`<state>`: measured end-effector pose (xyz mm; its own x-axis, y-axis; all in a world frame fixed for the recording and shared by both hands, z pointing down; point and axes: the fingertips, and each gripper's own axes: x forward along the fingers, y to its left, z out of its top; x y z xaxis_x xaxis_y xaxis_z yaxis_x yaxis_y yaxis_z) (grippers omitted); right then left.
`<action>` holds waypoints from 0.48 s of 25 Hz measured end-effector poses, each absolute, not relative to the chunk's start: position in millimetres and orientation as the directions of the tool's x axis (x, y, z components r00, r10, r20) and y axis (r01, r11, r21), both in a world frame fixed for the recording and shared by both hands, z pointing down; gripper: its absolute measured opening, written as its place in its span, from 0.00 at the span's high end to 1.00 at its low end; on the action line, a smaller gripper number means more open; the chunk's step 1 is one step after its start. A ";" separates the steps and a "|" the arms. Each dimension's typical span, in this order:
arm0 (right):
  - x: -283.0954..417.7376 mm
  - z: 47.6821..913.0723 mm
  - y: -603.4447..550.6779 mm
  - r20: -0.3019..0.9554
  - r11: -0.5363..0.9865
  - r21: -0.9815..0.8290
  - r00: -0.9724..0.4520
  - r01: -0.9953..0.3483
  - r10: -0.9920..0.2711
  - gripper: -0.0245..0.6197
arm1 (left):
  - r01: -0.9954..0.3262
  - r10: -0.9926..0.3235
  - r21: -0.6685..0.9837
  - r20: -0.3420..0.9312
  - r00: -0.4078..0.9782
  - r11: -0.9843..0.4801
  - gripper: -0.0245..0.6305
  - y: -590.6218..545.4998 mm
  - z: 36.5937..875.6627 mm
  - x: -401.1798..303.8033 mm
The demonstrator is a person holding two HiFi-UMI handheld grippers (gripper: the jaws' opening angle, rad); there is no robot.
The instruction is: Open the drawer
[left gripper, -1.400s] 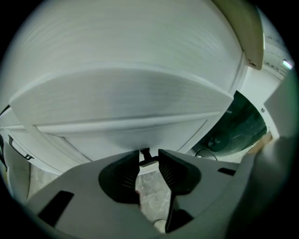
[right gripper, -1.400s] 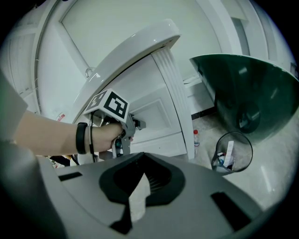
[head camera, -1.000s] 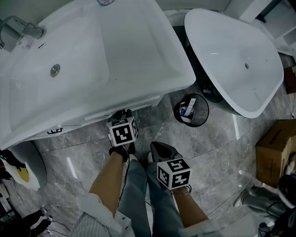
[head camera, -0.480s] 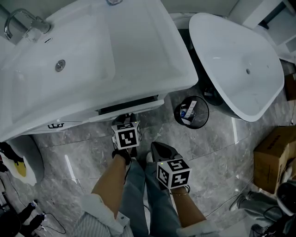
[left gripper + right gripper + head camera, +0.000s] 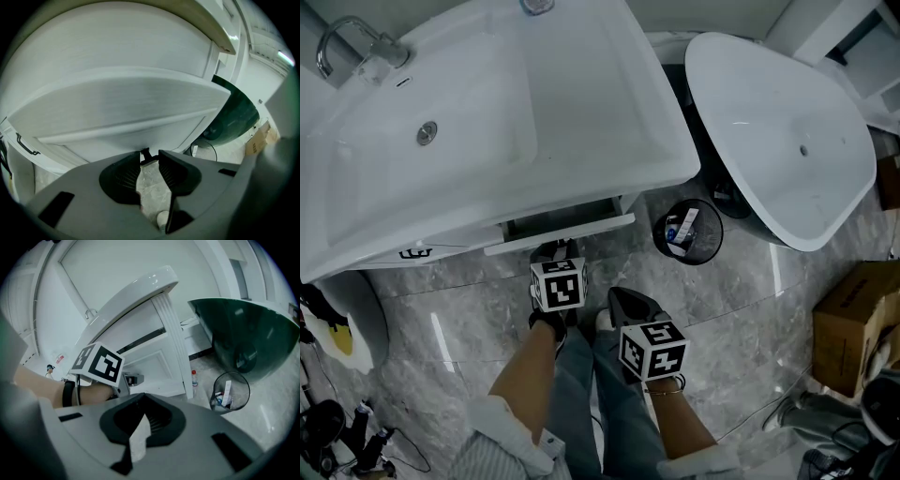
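A white drawer [image 5: 562, 231] stands partly pulled out from the vanity under the white sink [image 5: 487, 122], with a dark gap behind its front. My left gripper [image 5: 554, 250] reaches down to the drawer front. In the left gripper view the drawer front [image 5: 122, 108] fills the frame. Its small black handle [image 5: 148, 156] sits between the tips of my left gripper [image 5: 149, 161], which is shut on it. My right gripper [image 5: 623, 305] hangs lower and to the right over the floor, away from the drawer. In its own view the right gripper [image 5: 140, 420] is shut on nothing.
A white bathtub [image 5: 778, 131] stands right of the vanity, with a round wire waste bin [image 5: 687, 228] on the grey marble floor between them. A small bottle [image 5: 194, 378] stands by the vanity corner. A cardboard box [image 5: 853, 319] sits at far right. The person's legs are below the grippers.
The drawer has slid out from under the sink, and the dark gap behind its front has widened. My left gripper has drawn back toward the person with it. The right gripper has stayed put.
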<state>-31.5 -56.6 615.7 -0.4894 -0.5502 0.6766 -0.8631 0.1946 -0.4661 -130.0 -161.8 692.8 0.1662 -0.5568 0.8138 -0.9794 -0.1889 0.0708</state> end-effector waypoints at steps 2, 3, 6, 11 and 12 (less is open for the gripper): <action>-31.2 615.4 -57.9 0.675 0.193 -0.467 -0.489 -0.863 -0.553 0.95 | -0.980 -0.555 0.082 0.814 0.171 -0.183 0.76 -158.3 694.5 -129.9; -31.0 615.5 -58.4 0.674 0.192 -0.468 -0.489 -0.863 -0.554 0.95 | -0.979 -0.555 0.086 0.813 0.175 -0.183 0.76 -157.1 695.0 -129.5; -30.2 615.6 -58.2 0.675 0.187 -0.470 -0.487 -0.863 -0.554 0.95 | -0.979 -0.556 0.092 0.812 0.180 -0.182 0.76 -153.9 695.8 -128.4; -29.3 616.7 -56.8 0.677 0.178 -0.471 -0.483 -0.864 -0.555 0.95 | -0.978 -0.548 0.100 0.816 0.184 -0.181 0.76 -147.9 696.0 -127.7; -29.6 617.0 -56.5 0.677 0.176 -0.471 -0.482 -0.864 -0.555 0.95 | -0.978 -0.547 0.102 0.816 0.185 -0.180 0.76 -146.4 695.8 -127.8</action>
